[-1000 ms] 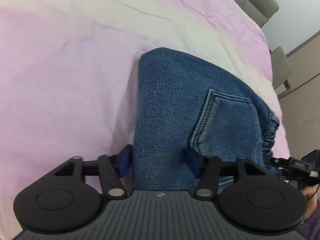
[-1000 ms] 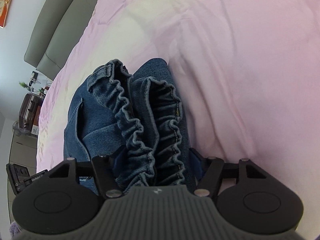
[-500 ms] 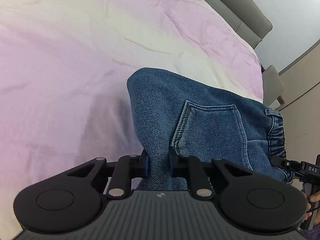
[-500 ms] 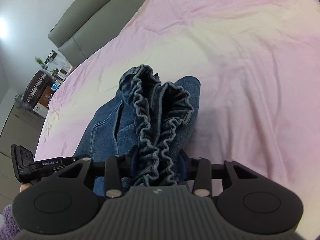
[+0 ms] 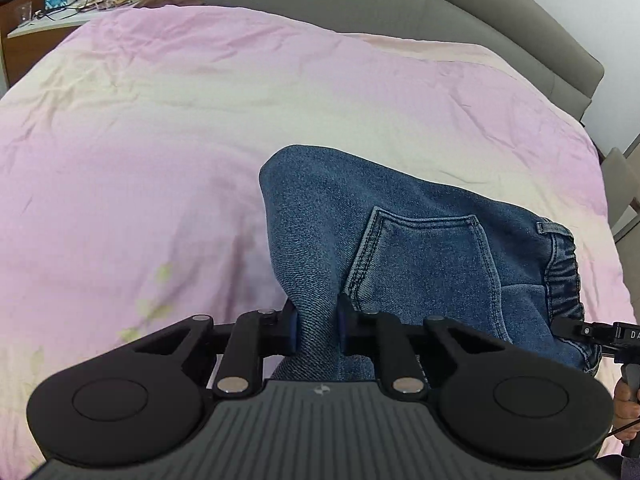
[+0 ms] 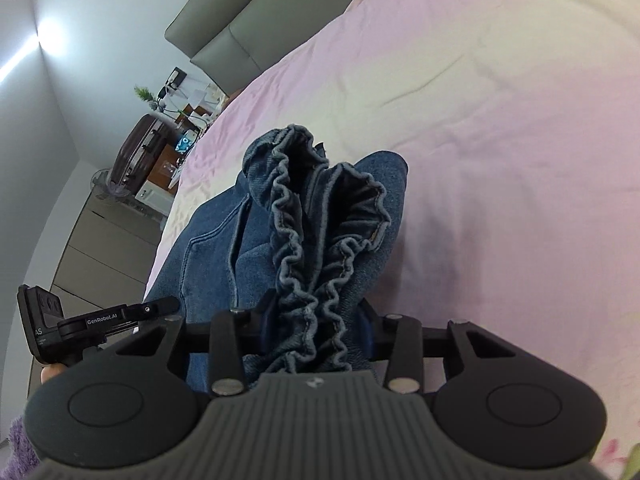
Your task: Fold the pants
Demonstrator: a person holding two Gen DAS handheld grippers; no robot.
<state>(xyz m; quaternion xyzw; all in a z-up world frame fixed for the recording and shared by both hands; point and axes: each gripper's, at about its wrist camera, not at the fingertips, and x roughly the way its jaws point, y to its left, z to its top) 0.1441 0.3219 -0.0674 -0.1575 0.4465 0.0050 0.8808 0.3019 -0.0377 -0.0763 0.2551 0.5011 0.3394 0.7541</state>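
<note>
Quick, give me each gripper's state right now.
Left gripper: shut on a fold of the blue denim pants.
Right gripper: shut on the pants' ruffled elastic waistband.

Folded pants [image 5: 420, 248] are lying on the bed [image 5: 160, 140] — headboard [image 5: 400, 4] standing behind, a cluttered worktop [image 5: 52, 12] sitting far left.

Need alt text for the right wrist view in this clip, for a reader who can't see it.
The right gripper is clamped on the ruffled elastic waistband of blue denim pants, which hang from it above a pink bedsheet. The left gripper shows at the lower left edge, with a grey headboard and a cluttered nightstand behind.
</note>
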